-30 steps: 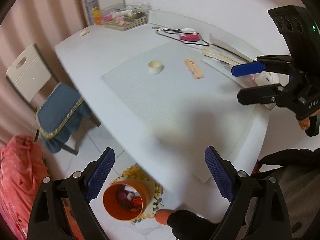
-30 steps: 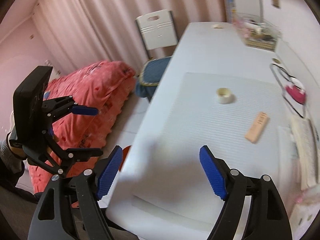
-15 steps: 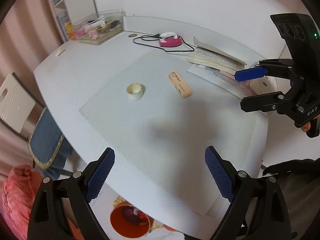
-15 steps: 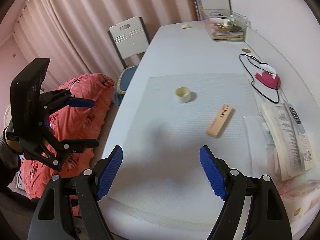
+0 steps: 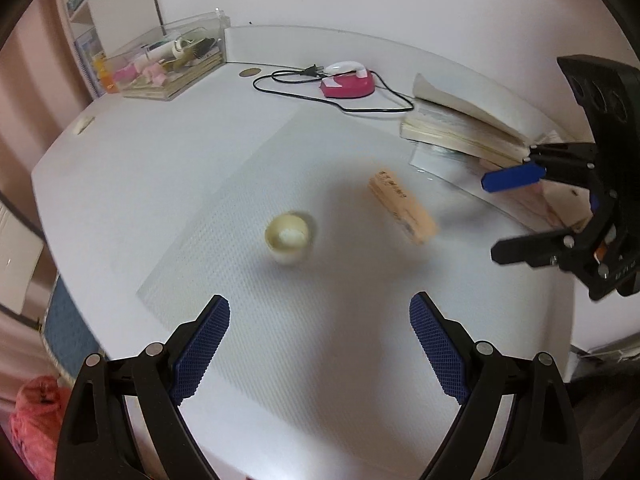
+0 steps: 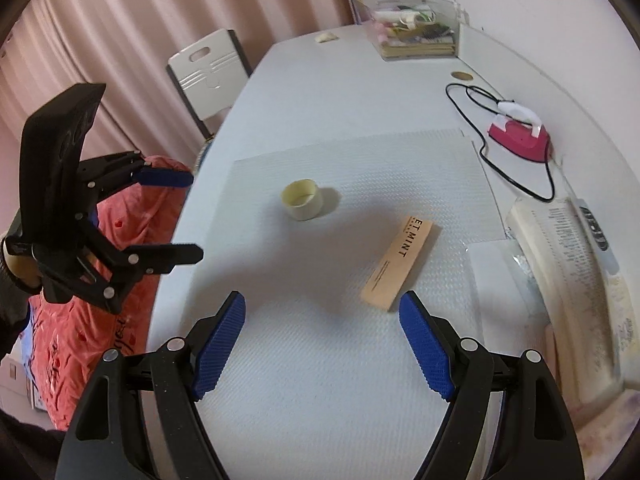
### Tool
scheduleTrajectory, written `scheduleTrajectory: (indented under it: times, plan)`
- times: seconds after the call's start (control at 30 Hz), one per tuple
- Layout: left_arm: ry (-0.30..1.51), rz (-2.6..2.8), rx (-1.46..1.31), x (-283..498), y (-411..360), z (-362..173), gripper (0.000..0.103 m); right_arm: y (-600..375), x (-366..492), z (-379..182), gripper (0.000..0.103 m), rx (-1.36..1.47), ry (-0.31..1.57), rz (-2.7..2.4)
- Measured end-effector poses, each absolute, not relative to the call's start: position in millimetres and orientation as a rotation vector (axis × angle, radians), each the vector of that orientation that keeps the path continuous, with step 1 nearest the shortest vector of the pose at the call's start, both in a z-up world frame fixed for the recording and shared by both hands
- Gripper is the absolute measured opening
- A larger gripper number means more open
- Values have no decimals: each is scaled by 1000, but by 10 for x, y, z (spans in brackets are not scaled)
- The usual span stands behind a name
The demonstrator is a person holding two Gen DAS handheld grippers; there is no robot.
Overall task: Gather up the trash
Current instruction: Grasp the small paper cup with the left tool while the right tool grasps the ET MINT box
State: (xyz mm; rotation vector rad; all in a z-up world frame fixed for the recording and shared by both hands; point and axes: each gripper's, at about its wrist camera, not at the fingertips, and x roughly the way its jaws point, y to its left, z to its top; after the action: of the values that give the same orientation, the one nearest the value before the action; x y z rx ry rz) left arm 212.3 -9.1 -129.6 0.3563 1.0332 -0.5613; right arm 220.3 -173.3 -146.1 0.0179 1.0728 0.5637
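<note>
A small cream paper cup (image 5: 287, 238) stands on a white textured mat (image 5: 256, 184) on the table; it also shows in the right wrist view (image 6: 302, 199). A tan "MINT" box (image 5: 402, 207) lies flat to its right, also in the right wrist view (image 6: 397, 263). My left gripper (image 5: 319, 354) is open and empty, over the mat's near part, short of the cup. My right gripper (image 6: 322, 346) is open and empty, just short of the box's near end. Each gripper shows in the other's view: the right (image 5: 508, 216), the left (image 6: 188, 216).
A pink iron (image 6: 520, 138) with a black cord lies at the table's far right. An open book (image 6: 568, 264) lies by the right edge. A clear bin of clutter (image 6: 412, 30) stands at the far end. A white chair (image 6: 206, 76) and a red blanket (image 6: 120, 280) are on the left.
Both grippers have swung up and forward over the table. The orange bin on the floor has left the left wrist view. The cup and the box are nearer. Both stay open.
</note>
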Motion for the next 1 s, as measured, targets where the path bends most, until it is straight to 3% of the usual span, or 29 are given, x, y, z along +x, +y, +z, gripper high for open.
scheduleTrajectory:
  times: [0.53, 0.57, 0.63, 0.77, 0.8, 0.87, 0.9, 1.0]
  plan:
    - [1047, -654, 367, 2835, -168, -1914, 90, -1626, 2692, -2135, 79, -5, 1106, 450]
    - [1044, -657, 366, 2859, -179, -1946, 82, -1601, 2694, -2162, 78, -18, 1108, 449]
    - [1063, -656, 369, 2922, -181, -2019, 68, -1572, 2687, -2219, 73, -40, 1111, 437]
    - [1022, -646, 394, 2882, -194, -2037, 65, -1491, 2608, -2239, 67, -150, 1063, 419]
    - [1019, -635, 399, 2876, -193, -2037, 63, -1489, 2596, -2243, 60, -168, 1053, 409]
    - [1022, -607, 396, 2888, -179, -2020, 46, -1506, 2591, -2245, 51, -174, 1045, 406]
    - [1027, -597, 389, 2899, -163, -2009, 41, -1578, 2599, -2235, 42, -164, 1042, 399]
    - [1044, -607, 368, 2869, -147, -2003, 41, -1662, 2630, -2221, 28, -161, 1052, 405]
